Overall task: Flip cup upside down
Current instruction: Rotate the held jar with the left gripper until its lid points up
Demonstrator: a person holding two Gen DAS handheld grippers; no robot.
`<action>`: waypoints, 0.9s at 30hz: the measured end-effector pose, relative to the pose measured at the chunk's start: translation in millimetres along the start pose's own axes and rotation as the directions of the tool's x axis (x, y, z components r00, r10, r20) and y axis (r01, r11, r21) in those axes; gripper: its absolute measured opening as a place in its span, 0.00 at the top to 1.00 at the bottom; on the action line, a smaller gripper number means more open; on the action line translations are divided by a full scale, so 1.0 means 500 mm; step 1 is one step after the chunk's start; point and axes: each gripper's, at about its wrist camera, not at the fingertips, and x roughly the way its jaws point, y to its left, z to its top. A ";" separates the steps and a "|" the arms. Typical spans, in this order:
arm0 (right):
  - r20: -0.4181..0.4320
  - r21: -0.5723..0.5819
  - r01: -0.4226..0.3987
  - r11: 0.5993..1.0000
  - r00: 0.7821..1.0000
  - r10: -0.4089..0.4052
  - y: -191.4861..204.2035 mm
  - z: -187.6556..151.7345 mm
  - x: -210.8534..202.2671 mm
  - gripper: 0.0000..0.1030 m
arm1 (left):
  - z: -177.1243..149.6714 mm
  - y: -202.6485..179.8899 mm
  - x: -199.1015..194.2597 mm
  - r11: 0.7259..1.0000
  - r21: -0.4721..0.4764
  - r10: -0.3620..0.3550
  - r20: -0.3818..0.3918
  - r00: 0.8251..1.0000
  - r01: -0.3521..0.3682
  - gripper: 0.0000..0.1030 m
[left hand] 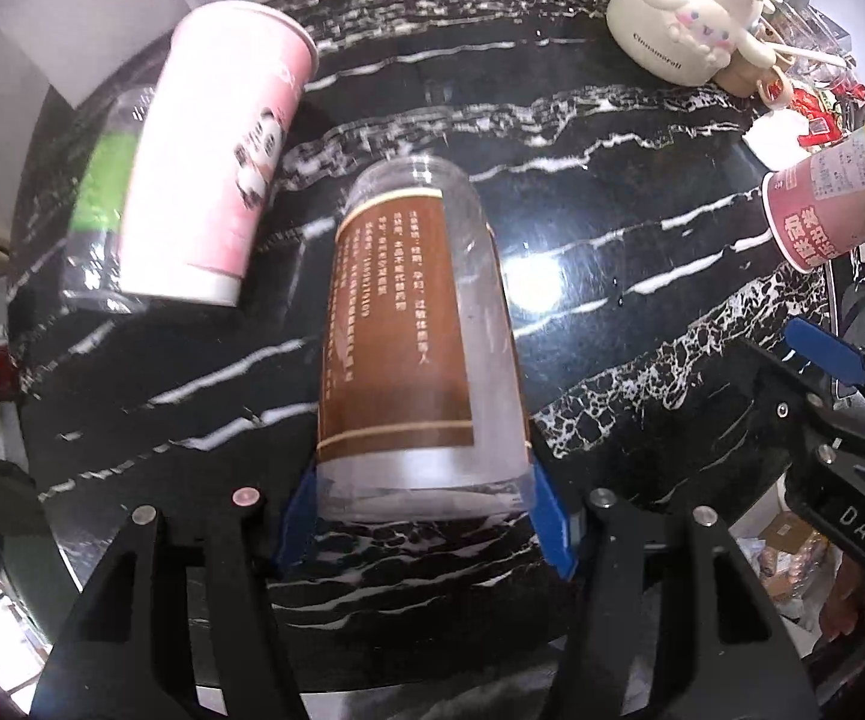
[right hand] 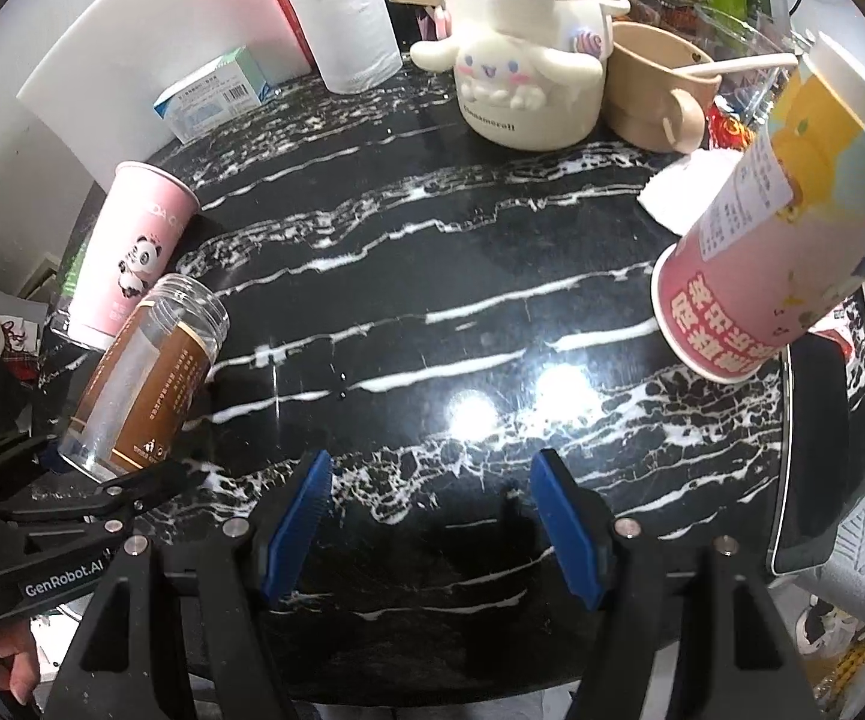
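Observation:
A clear plastic cup with a brown label is held at its base between the blue pads of my left gripper, mouth pointing away, tilted over the black marble table. It also shows in the right wrist view, tilted at the left with my left gripper shut on its base. My right gripper is open and empty above the table's near edge.
A pink panda paper cup stands upright at the left, next to a clear bottle with green label. A pink-yellow paper cup stands upside down at the right. A Cinnamoroll mug, tissue roll and boxes crowd the back.

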 end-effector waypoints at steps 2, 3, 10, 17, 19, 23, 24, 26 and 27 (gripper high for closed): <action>0.002 0.002 -0.002 1.000 1.000 0.002 0.001 0.006 -0.003 0.33 | 0.011 0.006 -0.013 1.000 0.007 0.011 0.008 1.000 -0.011 0.43; 0.005 0.004 -0.004 1.000 1.000 0.004 0.001 0.010 -0.005 0.33 | 0.019 0.006 -0.018 1.000 0.011 0.016 0.013 1.000 -0.016 0.43; 0.013 0.016 0.003 1.000 1.000 -0.003 -0.007 0.034 -0.011 0.33 | 0.069 0.027 -0.038 0.999 0.020 0.031 0.043 0.999 -0.032 0.43; 0.018 0.036 0.011 0.999 1.000 -0.011 -0.016 0.058 -0.008 0.33 | 0.113 0.023 -0.044 0.998 0.045 0.036 0.072 0.997 -0.040 0.43; 0.018 0.040 0.012 0.999 1.000 -0.013 -0.016 0.063 -0.007 0.33 | 0.122 0.023 -0.041 0.998 0.045 0.036 0.072 0.997 -0.039 0.43; 0.024 0.042 0.016 0.999 1.000 -0.017 -0.014 0.072 -0.006 0.33 | 0.139 0.027 -0.042 0.998 0.044 0.035 0.082 0.996 -0.039 0.43; 0.025 0.042 0.017 0.999 1.000 -0.018 -0.013 0.074 -0.006 0.33 | 0.143 0.028 -0.042 0.998 0.044 0.037 0.087 0.996 -0.041 0.43; 0.026 0.044 0.017 0.999 1.000 -0.018 -0.012 0.077 -0.005 0.33 | 0.152 0.030 -0.039 0.998 0.042 0.041 0.095 0.995 -0.045 0.43; 0.026 0.043 0.017 0.999 1.000 -0.018 -0.012 0.079 -0.003 0.33 | 0.157 0.031 -0.038 0.998 0.041 0.042 0.097 0.994 -0.047 0.43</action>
